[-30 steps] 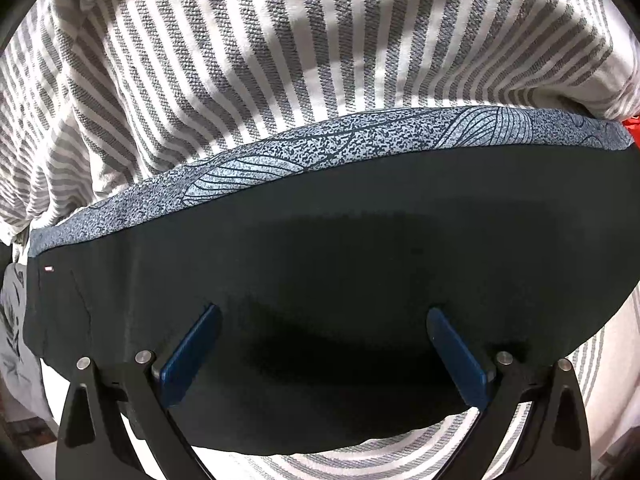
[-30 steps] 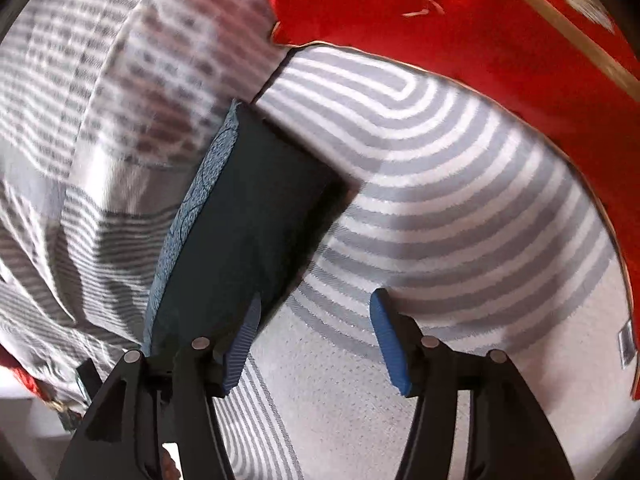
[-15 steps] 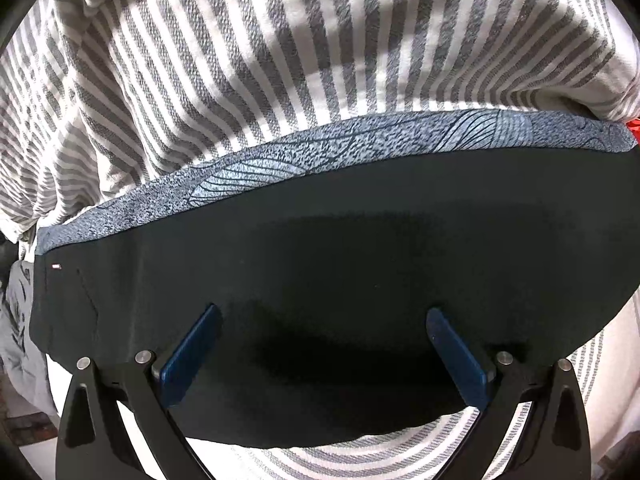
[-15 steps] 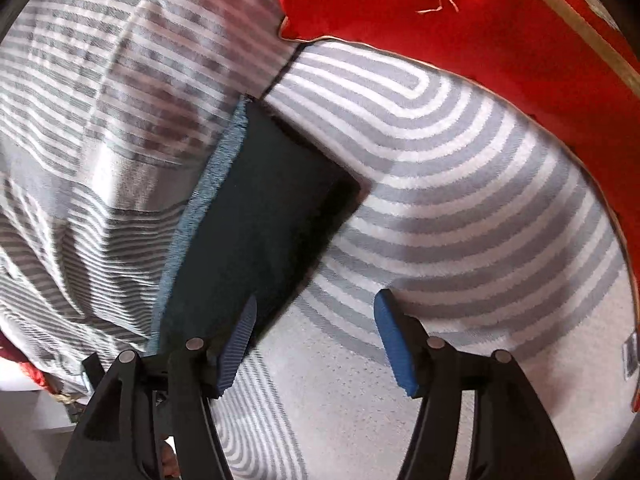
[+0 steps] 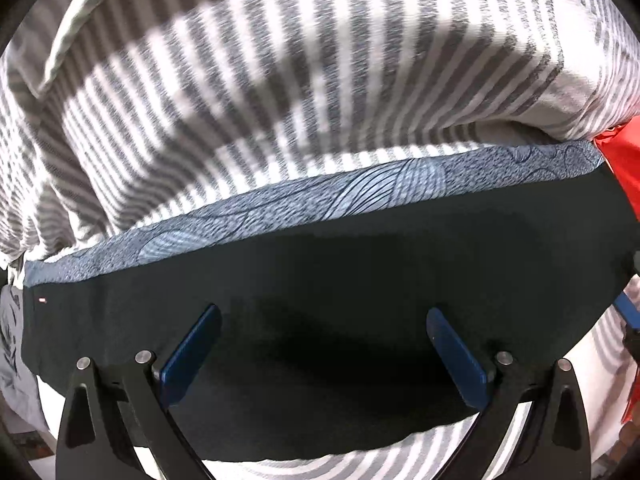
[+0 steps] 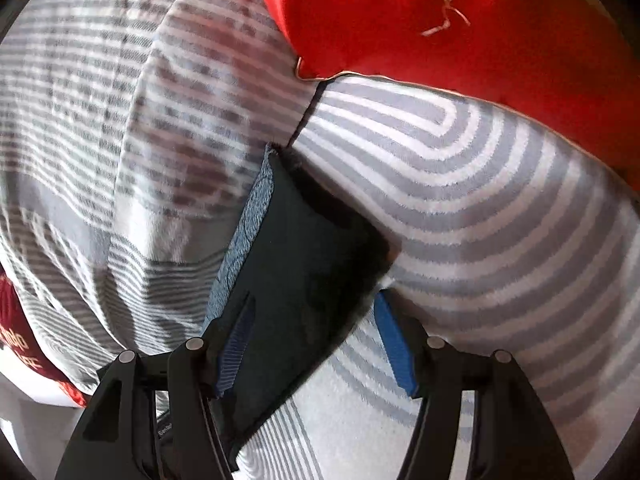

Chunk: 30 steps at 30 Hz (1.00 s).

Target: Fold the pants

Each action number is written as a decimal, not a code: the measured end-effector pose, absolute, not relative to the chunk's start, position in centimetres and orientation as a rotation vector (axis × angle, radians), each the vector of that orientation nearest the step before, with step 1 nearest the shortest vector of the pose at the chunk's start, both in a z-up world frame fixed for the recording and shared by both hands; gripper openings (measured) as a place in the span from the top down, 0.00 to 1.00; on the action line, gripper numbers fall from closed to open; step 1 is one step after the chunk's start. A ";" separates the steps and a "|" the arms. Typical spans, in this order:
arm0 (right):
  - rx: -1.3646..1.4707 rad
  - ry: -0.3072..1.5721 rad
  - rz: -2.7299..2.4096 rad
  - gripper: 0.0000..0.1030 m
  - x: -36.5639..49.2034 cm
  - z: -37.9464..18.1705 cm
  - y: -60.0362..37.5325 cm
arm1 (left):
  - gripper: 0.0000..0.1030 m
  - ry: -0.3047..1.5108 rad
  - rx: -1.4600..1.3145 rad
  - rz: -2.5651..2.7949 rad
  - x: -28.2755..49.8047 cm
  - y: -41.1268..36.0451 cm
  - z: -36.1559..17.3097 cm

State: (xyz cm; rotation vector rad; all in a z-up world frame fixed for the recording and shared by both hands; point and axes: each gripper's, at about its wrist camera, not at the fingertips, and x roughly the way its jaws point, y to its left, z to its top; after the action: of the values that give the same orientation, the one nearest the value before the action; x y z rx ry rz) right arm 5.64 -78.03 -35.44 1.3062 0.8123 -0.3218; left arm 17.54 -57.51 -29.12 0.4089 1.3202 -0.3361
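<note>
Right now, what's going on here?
A person with two handheld grippers is folding pants on a grey-striped bedsheet. The dark pants lie folded into a flat rectangle, patterned blue band along one edge. The left gripper and right gripper are both open just above the pants, gripping nothing. A red cushion lies beyond.

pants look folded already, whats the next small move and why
Probably lift both away. The dark pants lie in a flat, compact fold on the striped bedding, and the left hand-held gripper and right hand-held gripper are both open, gripping nothing.

black claw (image 5: 324,344), blue pads (image 5: 192,354), seemingly ribbed
</note>
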 end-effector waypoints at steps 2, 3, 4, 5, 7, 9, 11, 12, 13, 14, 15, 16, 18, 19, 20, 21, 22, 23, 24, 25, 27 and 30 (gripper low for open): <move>1.323 0.785 -0.315 0.36 5.8 -35.6 -78.2 | 0.00 1.314 0.406 -0.333 17.7 -58.1 -29.2; 1.329 0.777 -0.307 0.36 5.9 -35.6 -78.3 | 0.00 1.310 0.405 -0.328 17.8 -58.4 -29.2; 1.335 0.769 -0.293 0.35 6.1 -35.7 -78.4 | 0.00 1.306 0.403 -0.321 17.9 -59.0 -29.1; 1.337 0.763 -0.279 0.35 6.3 -35.6 -78.4 | 0.00 1.301 0.400 -0.312 18.0 -59.2 -29.1; 1.337 0.754 -0.250 0.35 6.7 -35.6 -78.4 | 0.00 1.283 0.386 -0.291 18.6 -59.5 -28.9; 1.332 0.767 -0.233 0.35 7.2 -35.8 -78.4 | 0.00 1.272 0.368 -0.267 19.4 -59.8 -28.7; 1.334 0.780 -0.226 0.35 7.8 -36.1 -78.5 | 0.00 1.278 0.345 -0.233 20.1 -59.7 -28.8; 1.339 0.778 -0.223 0.35 8.1 -36.3 -78.6 | 0.00 1.281 0.330 -0.220 20.4 -59.8 -29.0; 1.341 0.776 -0.219 0.35 8.6 -36.4 -78.7 | 0.00 1.279 0.316 -0.206 20.8 -59.9 -29.3; 1.339 0.779 -0.218 0.35 8.9 -36.5 -78.7 | 0.00 1.276 0.311 -0.192 21.1 -60.1 -29.6; 1.337 0.784 -0.217 0.35 9.3 -36.6 -78.6 | 0.00 1.275 0.309 -0.183 21.3 -60.2 -29.9; 1.337 0.790 -0.213 0.35 9.7 -36.7 -78.5 | 0.00 1.280 0.308 -0.177 21.6 -60.4 -30.5; 1.344 0.815 -0.214 0.42 10.3 -36.8 -78.4 | 0.00 1.278 0.313 -0.171 21.7 -61.1 -31.5; 1.357 0.830 -0.209 0.60 10.6 -37.0 -78.4 | 0.00 1.247 0.297 -0.173 21.7 -61.2 -31.6; 1.394 0.850 -0.194 0.72 10.9 -37.5 -78.3 | 0.00 1.240 0.298 -0.176 21.9 -61.2 -31.7; 1.434 0.845 -0.177 0.86 10.9 -37.8 -78.2 | 0.00 1.238 0.298 -0.177 21.9 -61.4 -31.7; 1.454 0.829 -0.171 0.86 10.8 -37.8 -78.2 | 0.00 1.241 0.296 -0.180 21.9 -61.5 -31.8; 1.461 0.814 -0.159 0.86 10.7 -37.5 -78.0 | 0.00 1.243 0.297 -0.186 22.0 -61.5 -31.8; 1.461 0.801 -0.147 0.86 10.8 -37.1 -77.9 | 0.00 1.242 0.300 -0.193 22.0 -61.5 -31.9; 1.463 0.788 -0.134 0.86 10.7 -36.7 -77.7 | 0.00 1.240 0.303 -0.198 22.0 -61.6 -31.9; 1.466 0.762 -0.102 0.86 10.9 -35.4 -77.3 | 0.00 1.250 0.309 -0.203 22.6 -61.5 -31.2; 1.428 0.740 -0.053 0.86 11.3 -33.0 -76.2 | 0.00 1.242 0.310 -0.199 22.2 -60.8 -29.8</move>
State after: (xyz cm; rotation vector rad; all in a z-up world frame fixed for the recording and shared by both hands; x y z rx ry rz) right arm 11.31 -76.21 -33.04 1.4281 0.7402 -0.0528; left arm 22.17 -60.83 -29.76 0.3102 1.2422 -0.1989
